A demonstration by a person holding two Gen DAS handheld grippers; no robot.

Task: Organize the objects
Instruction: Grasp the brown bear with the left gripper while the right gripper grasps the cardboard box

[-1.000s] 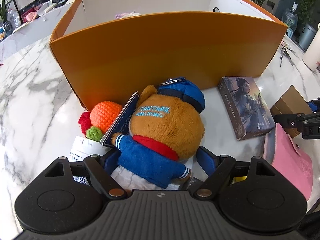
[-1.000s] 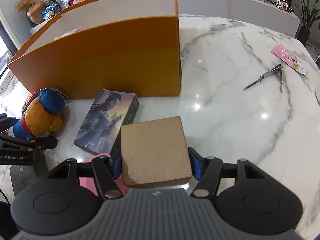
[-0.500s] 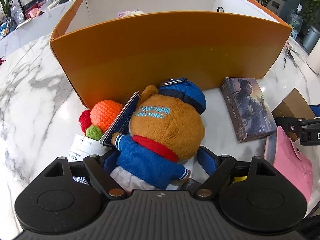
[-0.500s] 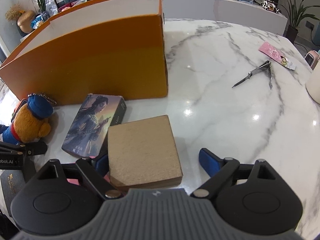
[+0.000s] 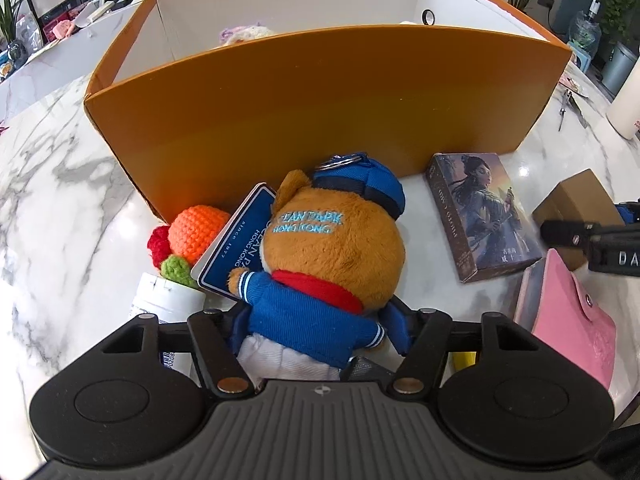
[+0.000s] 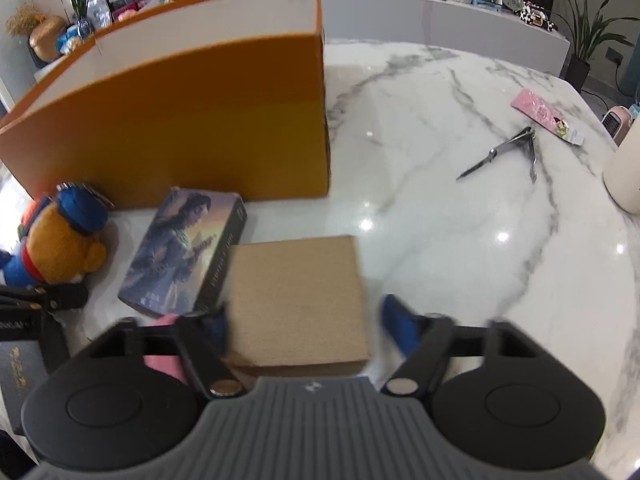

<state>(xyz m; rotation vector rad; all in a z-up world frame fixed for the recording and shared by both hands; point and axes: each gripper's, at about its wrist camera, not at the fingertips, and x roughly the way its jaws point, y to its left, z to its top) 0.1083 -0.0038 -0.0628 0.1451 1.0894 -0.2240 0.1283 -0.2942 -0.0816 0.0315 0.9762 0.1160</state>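
Both tongs tilt steeply downward, left tongs (image 5: 318, 324) squeezing the plush bear (image 5: 332, 252).

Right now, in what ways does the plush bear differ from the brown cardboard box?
The plush bear is soft, rounded and dressed in blue; the brown cardboard box is flat-sided, squarish and plain. The bear lies close against the wall of the big orange box; the cardboard box sits further out, beside the illustrated card box. Both rest on the marble table, each between a gripper's fingers.
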